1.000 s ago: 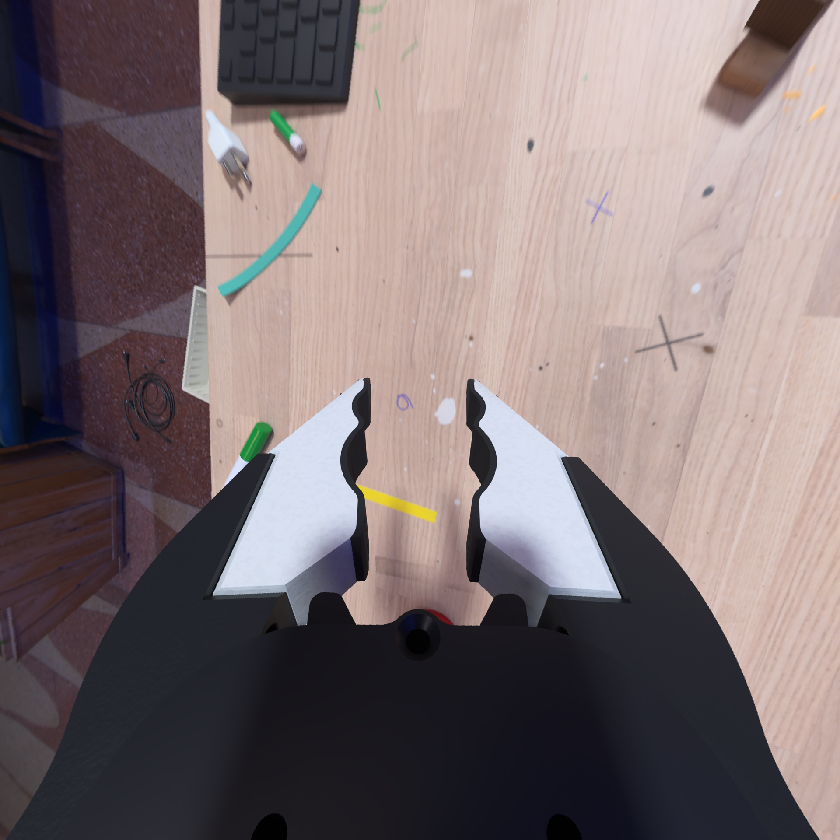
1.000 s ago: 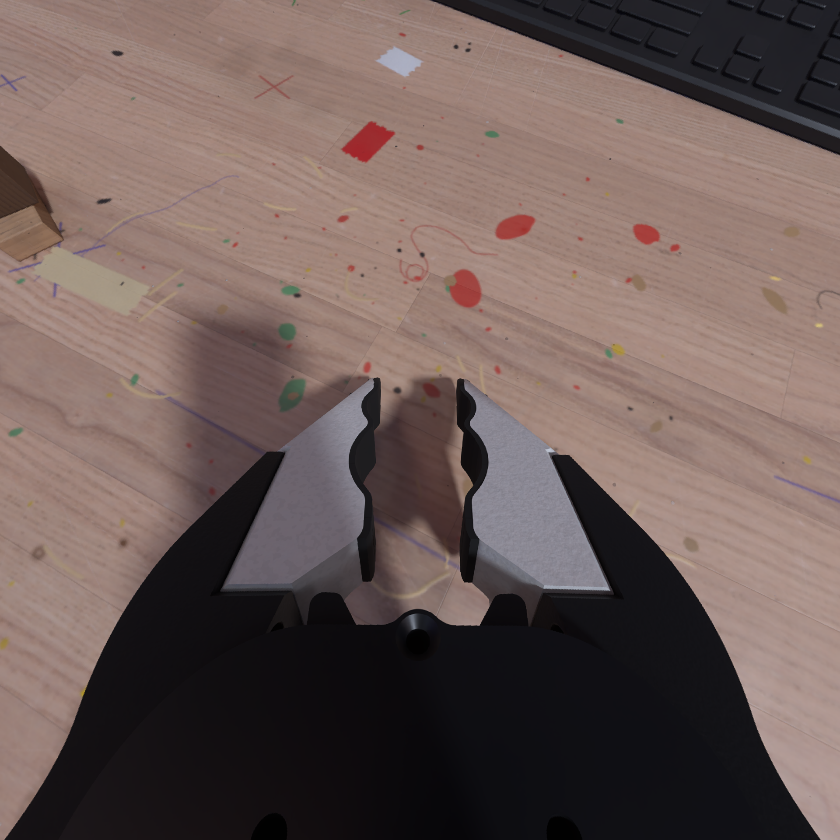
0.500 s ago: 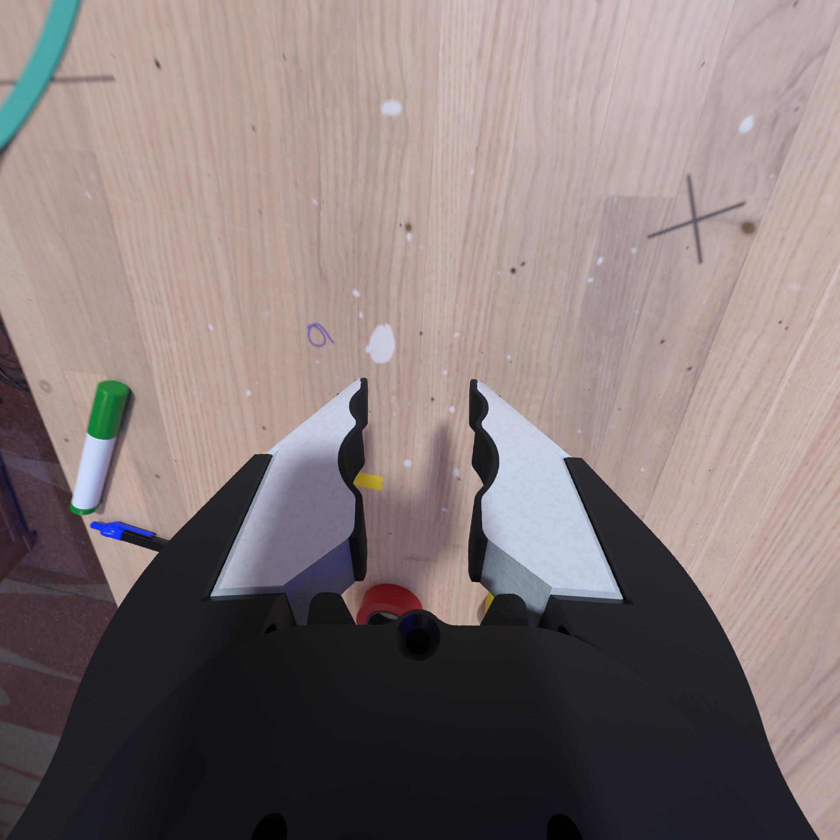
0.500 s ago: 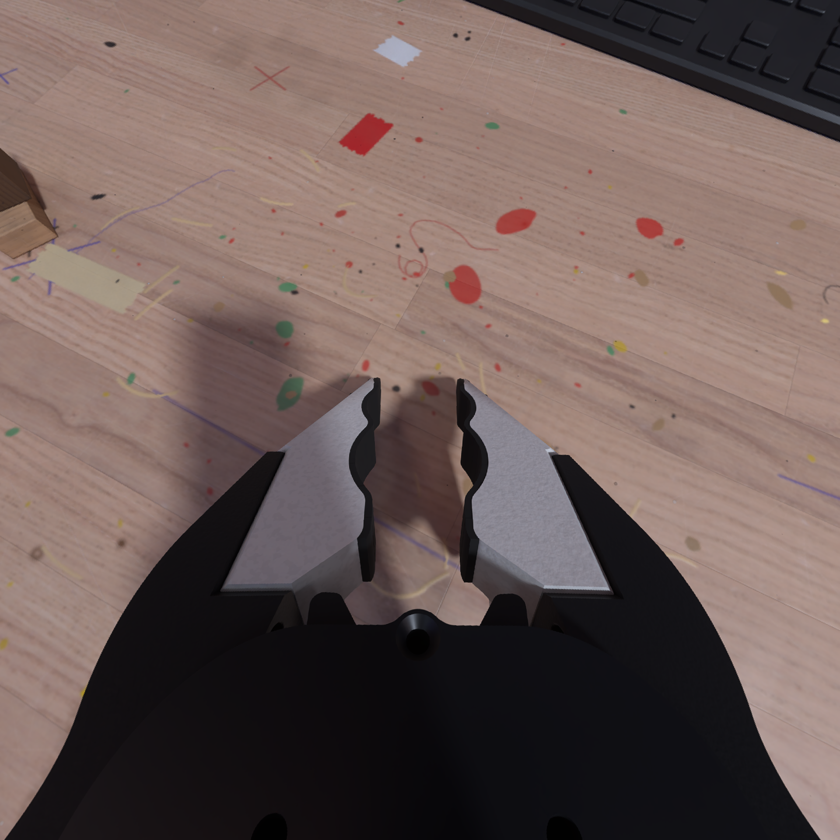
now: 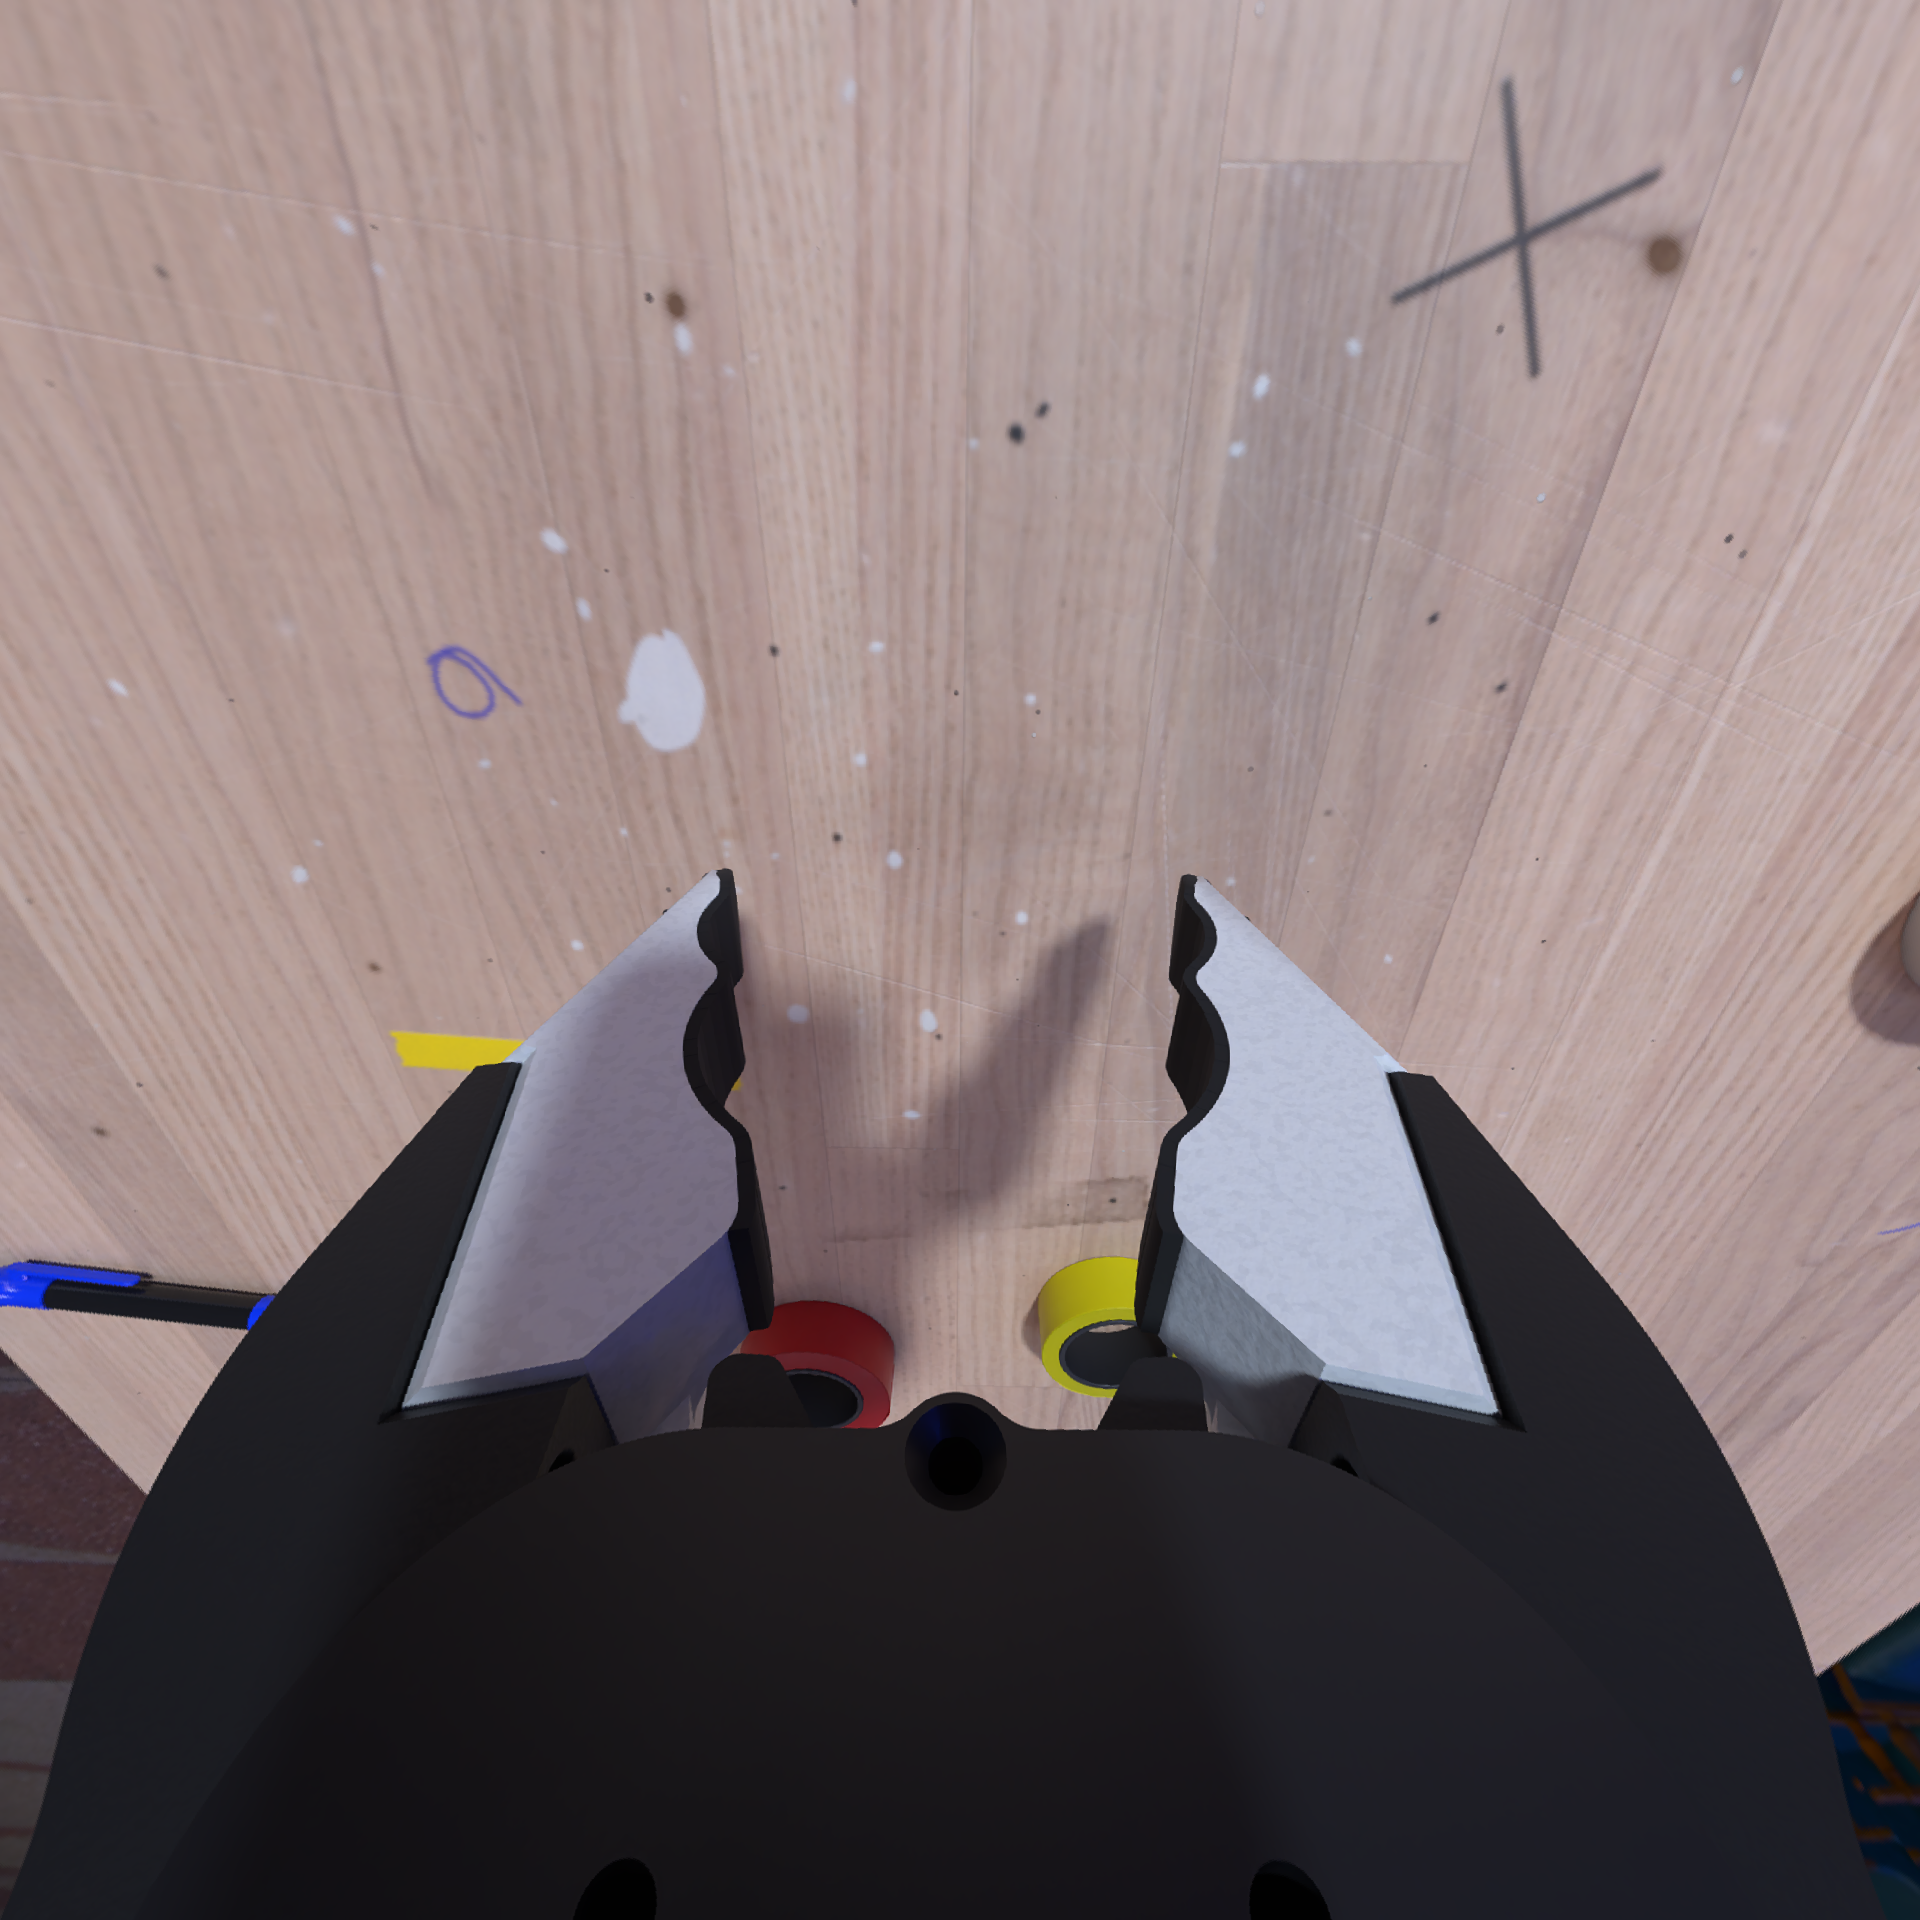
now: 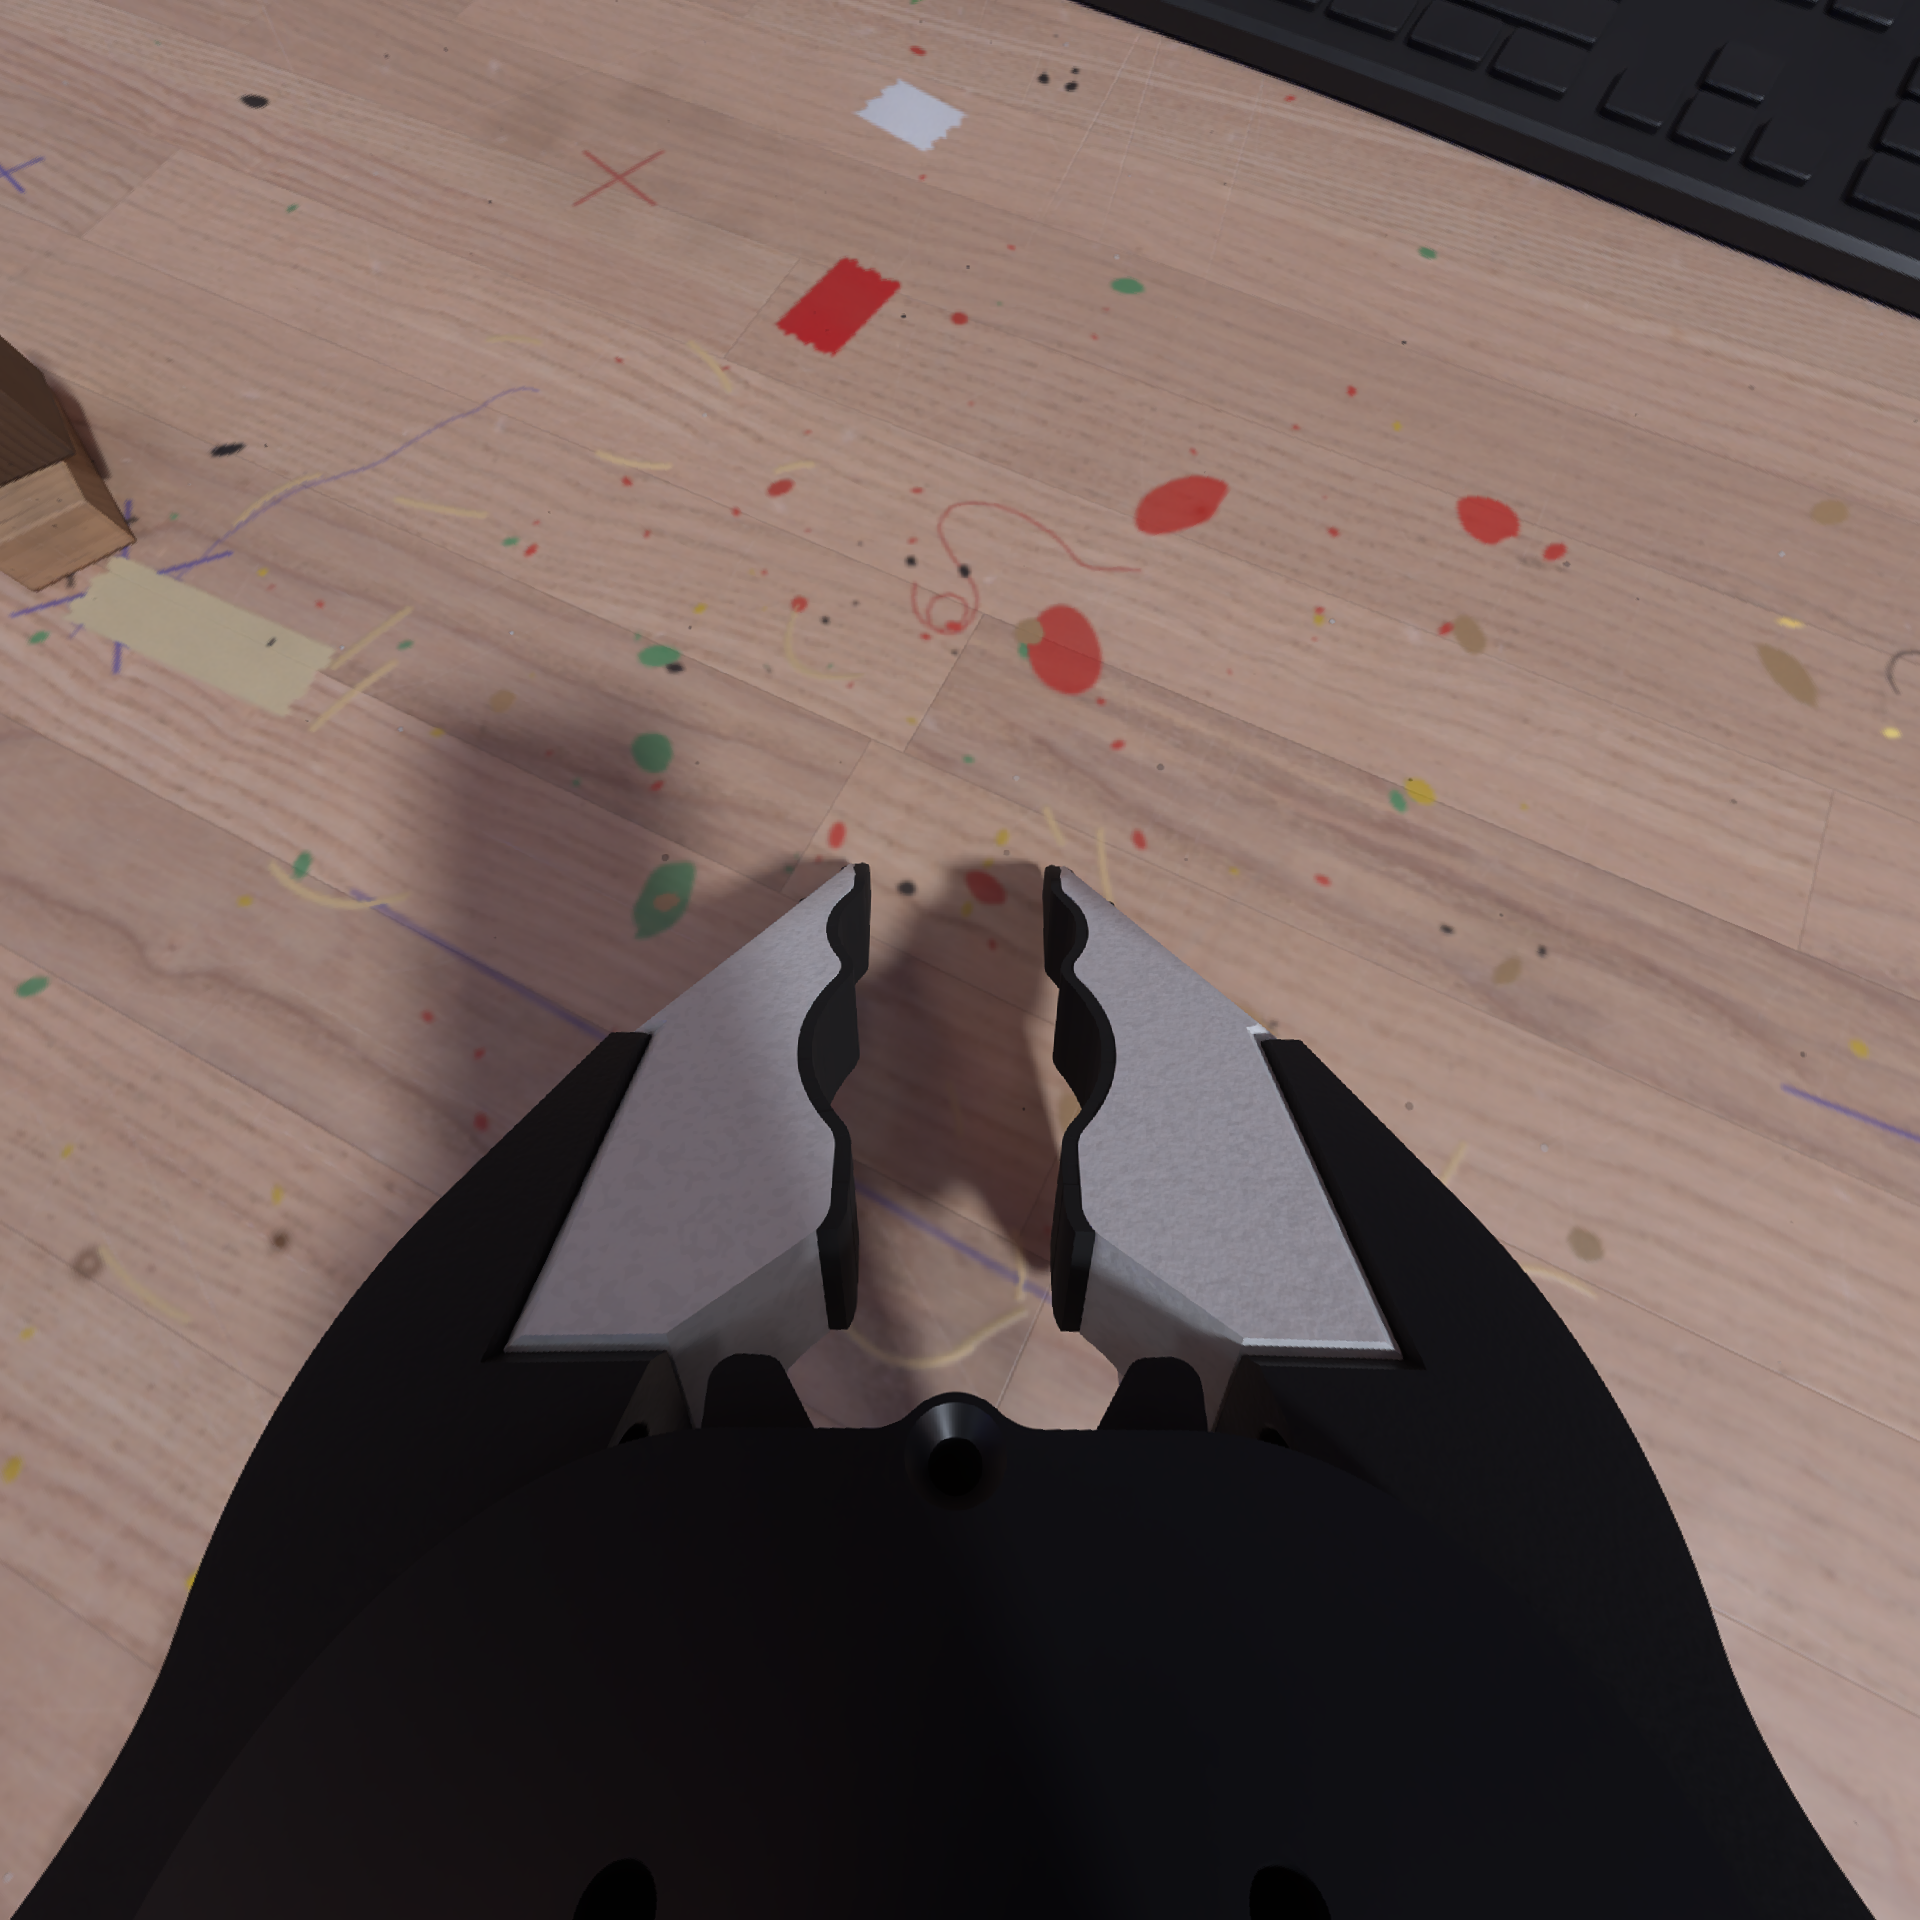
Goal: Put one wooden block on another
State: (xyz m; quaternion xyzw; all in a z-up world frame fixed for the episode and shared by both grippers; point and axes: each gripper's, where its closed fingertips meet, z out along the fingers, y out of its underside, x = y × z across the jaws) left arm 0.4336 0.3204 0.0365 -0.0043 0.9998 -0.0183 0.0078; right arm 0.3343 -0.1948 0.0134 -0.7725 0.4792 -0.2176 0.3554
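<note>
A wooden block (image 6: pixel 47 488) shows at the far left edge of the right wrist view, cut off by the frame, far to the left of my right gripper (image 6: pixel 951 878). The right gripper is open and empty above the paint-spattered wooden table (image 6: pixel 1351 935). My left gripper (image 5: pixel 956 883) is open wide and empty, low over bare wooden table (image 5: pixel 935 416). No block shows in the left wrist view.
A red tape roll (image 5: pixel 831 1356) and a yellow tape roll (image 5: pixel 1086 1320) lie behind the left fingers. A blue pen (image 5: pixel 114 1291) lies at the left table edge. A black keyboard (image 6: pixel 1662 94) lies at the far right. A tan tape strip (image 6: pixel 197 634) lies by the block.
My left gripper has moved down and back toward the table, and its jaws have opened wider. The keyboard and far block have left its view. The right gripper has barely moved.
</note>
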